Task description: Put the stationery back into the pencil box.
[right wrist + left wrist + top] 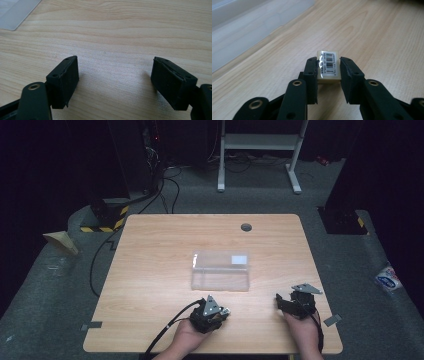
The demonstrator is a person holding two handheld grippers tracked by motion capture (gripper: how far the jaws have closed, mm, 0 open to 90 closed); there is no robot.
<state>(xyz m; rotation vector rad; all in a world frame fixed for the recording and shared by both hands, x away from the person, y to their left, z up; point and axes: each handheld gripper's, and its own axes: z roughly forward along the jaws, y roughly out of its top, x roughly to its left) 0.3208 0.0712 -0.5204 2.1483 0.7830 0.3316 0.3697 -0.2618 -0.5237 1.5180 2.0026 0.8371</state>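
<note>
On the wooden counter [150,270], near its front edge, the left gripper [218,312] has its 2 black jaws set on either side of a small cream-coloured block [328,67]. The left gripper view shows the block standing on the counter between the pads, with a white barcode label on its upper face. The left pad lies against the block's side, and the right pad meets its other side near the top edge, so the jaws look closed on the block. From the high view, the block itself is too small to make out under the gripper. A black cable trails from this gripper toward the bottom of the high view, past the person's left hand [187,340].

Just beyond the left gripper, toward the middle of the counter, sits a clear plastic box [220,271] with a white label at 1 corner of its lid. It stands apart from both grippers.

Off to the right, the right gripper [284,301] rests low over the counter, well apart from the left one. Its jaws stand wide apart in the right gripper view, with bare wood between them.
</note>
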